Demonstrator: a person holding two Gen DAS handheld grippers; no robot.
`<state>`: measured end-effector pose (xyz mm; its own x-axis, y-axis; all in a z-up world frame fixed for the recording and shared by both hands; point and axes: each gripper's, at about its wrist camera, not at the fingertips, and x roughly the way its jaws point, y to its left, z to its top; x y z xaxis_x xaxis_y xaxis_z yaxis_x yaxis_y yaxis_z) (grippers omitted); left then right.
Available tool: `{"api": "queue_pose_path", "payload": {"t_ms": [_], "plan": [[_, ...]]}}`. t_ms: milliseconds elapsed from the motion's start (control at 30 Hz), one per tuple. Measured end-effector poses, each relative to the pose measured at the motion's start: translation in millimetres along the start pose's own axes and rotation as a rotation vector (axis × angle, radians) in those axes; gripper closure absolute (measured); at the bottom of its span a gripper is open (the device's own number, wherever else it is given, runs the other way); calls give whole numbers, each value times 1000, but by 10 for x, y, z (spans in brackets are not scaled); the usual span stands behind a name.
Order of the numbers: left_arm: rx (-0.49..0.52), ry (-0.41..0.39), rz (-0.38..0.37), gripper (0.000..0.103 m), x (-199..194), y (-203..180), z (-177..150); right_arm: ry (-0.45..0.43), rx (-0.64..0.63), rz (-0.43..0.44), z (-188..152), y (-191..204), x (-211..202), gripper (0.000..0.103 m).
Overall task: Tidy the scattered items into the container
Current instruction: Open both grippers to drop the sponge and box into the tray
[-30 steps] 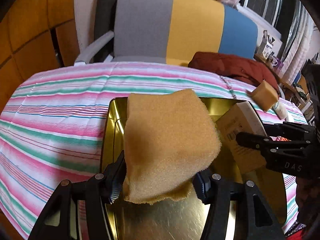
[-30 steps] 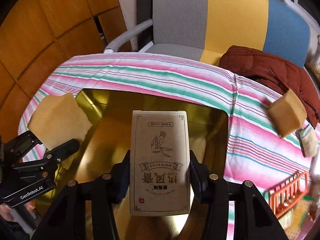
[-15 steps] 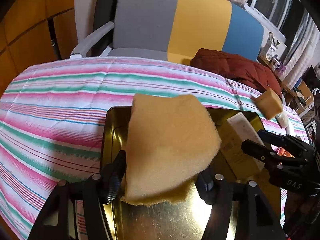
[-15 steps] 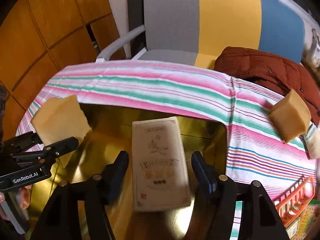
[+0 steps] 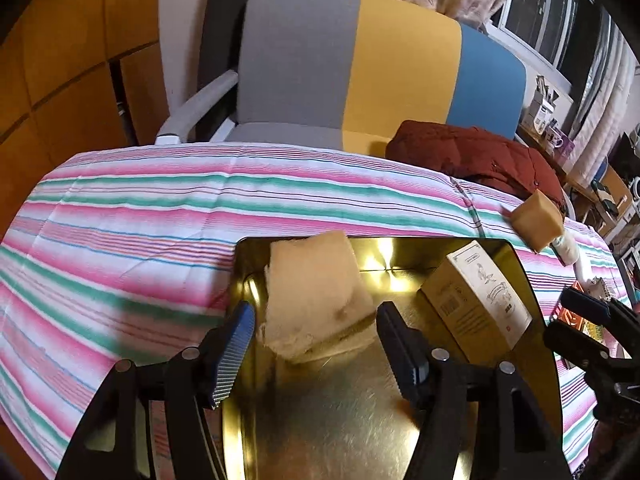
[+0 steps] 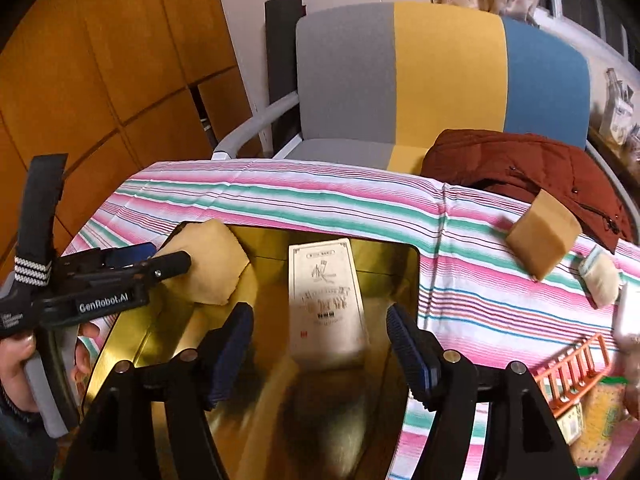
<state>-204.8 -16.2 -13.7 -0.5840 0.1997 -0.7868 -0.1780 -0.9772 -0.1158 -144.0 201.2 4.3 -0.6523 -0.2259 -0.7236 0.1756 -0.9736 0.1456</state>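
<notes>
Striped cloth (image 5: pixel 120 240) covers the worktop under a gold tin (image 5: pixel 340 420). Left gripper (image 5: pixel 312 344): jaws have just been opening, clear of the yellow sponge (image 5: pixel 316 300) lying between them in the tin. Right gripper (image 6: pixel 320 344): jaws just opened too, the tea box (image 6: pixel 326 300) lying loose between them in the tin.
</notes>
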Motion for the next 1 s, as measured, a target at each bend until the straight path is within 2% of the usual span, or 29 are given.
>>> {"api": "queue_pose_path", "payload": {"t_ms": [267,433,533,667,833,1000], "plan": [[-40,-76,-14,38,-268,50,-273,-45,96,43,-352,-300,-321,28],[-3,-121,-78,39,-497,-223,-438,-83,140,29,-579,-539,-591,26],[65,-160,-145,39,-667,-526,-552,-115,176,29,-801,-706,-773,25],[152,-163,-267,39,-814,-990,-689,-142,224,14,-1093,-952,-984,23],[237,-112,-426,38,-876,-1536,-913,-149,319,-29,-1408,-1355,-1210,23],[346,-58,-516,38,-905,-2110,-1236,-149,411,-65,-1742,-1736,-1403,21]]}}
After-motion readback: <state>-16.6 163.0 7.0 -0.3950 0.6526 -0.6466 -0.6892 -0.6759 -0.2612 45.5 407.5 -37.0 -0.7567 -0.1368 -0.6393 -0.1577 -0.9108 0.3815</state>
